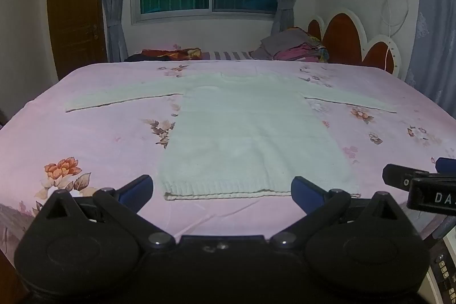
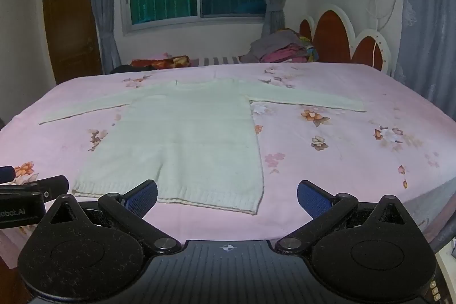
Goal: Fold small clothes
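Note:
A small white knit sweater (image 1: pixel 248 130) lies flat on the pink floral bed, both sleeves spread out sideways, its ribbed hem toward me. It also shows in the right wrist view (image 2: pixel 182 138). My left gripper (image 1: pixel 222 190) is open and empty, hovering just before the hem. My right gripper (image 2: pixel 228 195) is open and empty, near the hem's right corner. The right gripper's fingers (image 1: pixel 410 178) show at the right edge of the left wrist view. The left gripper's fingers (image 2: pixel 42 187) show at the left edge of the right wrist view.
The pink floral bedsheet (image 1: pixel 94 138) covers a wide bed. A pile of clothes (image 1: pixel 296 47) and a red bundle (image 1: pixel 171 53) lie at the far side. A scalloped headboard (image 1: pixel 344 39) stands at the right; window, curtains and a wooden door are behind.

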Motion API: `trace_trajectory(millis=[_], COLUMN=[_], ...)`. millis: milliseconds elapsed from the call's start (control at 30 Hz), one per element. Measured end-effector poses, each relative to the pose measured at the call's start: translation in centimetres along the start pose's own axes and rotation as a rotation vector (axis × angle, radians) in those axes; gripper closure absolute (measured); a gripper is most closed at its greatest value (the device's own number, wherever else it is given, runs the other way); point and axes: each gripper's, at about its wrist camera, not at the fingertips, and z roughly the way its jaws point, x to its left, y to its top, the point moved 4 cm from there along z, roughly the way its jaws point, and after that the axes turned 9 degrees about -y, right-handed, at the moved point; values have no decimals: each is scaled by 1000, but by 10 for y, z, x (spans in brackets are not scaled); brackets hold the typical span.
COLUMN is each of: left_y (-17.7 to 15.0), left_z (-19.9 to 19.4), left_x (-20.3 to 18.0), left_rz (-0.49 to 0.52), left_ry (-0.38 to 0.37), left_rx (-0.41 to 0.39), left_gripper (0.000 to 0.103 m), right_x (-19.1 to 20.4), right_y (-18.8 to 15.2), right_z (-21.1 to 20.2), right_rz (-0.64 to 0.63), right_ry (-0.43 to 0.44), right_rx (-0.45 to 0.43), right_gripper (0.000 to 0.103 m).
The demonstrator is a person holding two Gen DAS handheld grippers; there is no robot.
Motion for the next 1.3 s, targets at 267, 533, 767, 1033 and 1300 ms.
trace_trajectory(millis=[267, 533, 767, 1033, 1300], left_y=[0, 1, 0, -1, -1], left_z=[2, 1, 1, 0, 0], left_x=[-1, -2, 0, 1, 1], left_rz=[2, 10, 3, 0, 0], left_ry=[2, 5, -1, 0, -2], left_rx=[4, -4, -1, -7, -7], left_gripper=[0, 0, 0, 0, 0], right_x=[-3, -1, 0, 1, 1], right_y=[0, -1, -1, 0, 0], right_z=[5, 4, 4, 3, 3], right_rz=[3, 7, 10, 11, 12], right_ry=[1, 0, 0, 3, 3], right_rx=[3, -2, -2, -5, -5], right_gripper=[0, 0, 0, 0, 0])
